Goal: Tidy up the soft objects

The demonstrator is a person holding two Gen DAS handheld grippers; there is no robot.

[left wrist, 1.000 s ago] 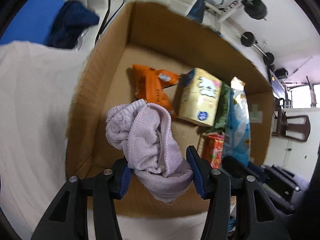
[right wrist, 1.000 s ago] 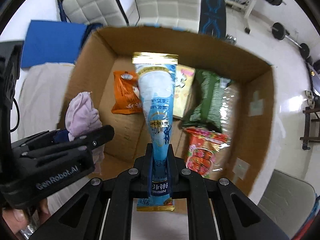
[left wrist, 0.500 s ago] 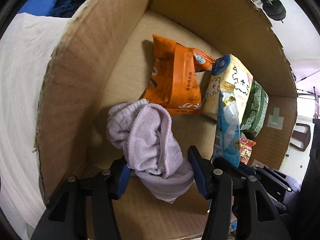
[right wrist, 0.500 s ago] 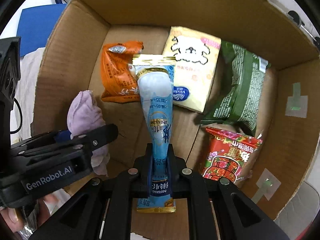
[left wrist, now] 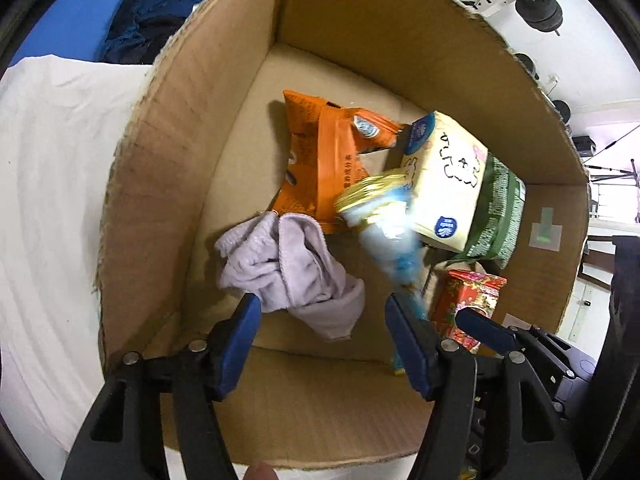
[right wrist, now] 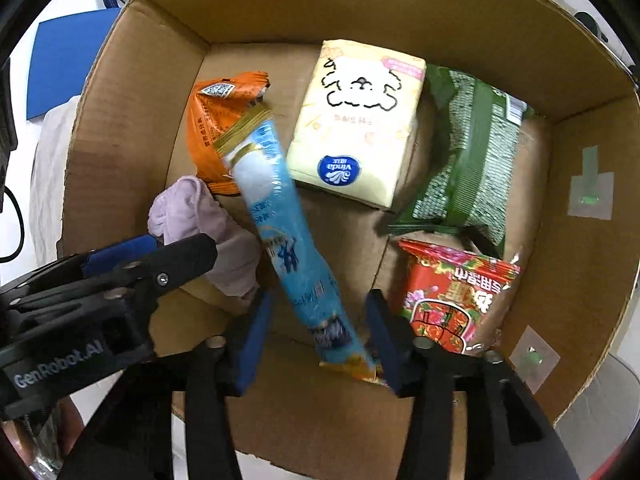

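A lilac cloth (left wrist: 292,268) (right wrist: 208,224) drops free in front of my open left gripper (left wrist: 322,312), inside the cardboard box (left wrist: 168,152) near its left wall. My right gripper (right wrist: 318,312) is open too; the long blue packet (right wrist: 284,240) it held tilts left between its fingers, blurred and loose, and also shows in the left wrist view (left wrist: 384,232). Both grippers hang over the box's near half.
In the box lie an orange packet (right wrist: 222,128), a yellow tissue pack (right wrist: 356,120), a green bag (right wrist: 468,152) and a red packet (right wrist: 452,296). White bedding (left wrist: 48,200) lies left of the box, with a blue mat (left wrist: 80,20) and dark clothes (left wrist: 148,20) beyond.
Both grippers have opened and moved lower into the box. The lilac cloth and the blue packet have come loose; the packet tips to the left.
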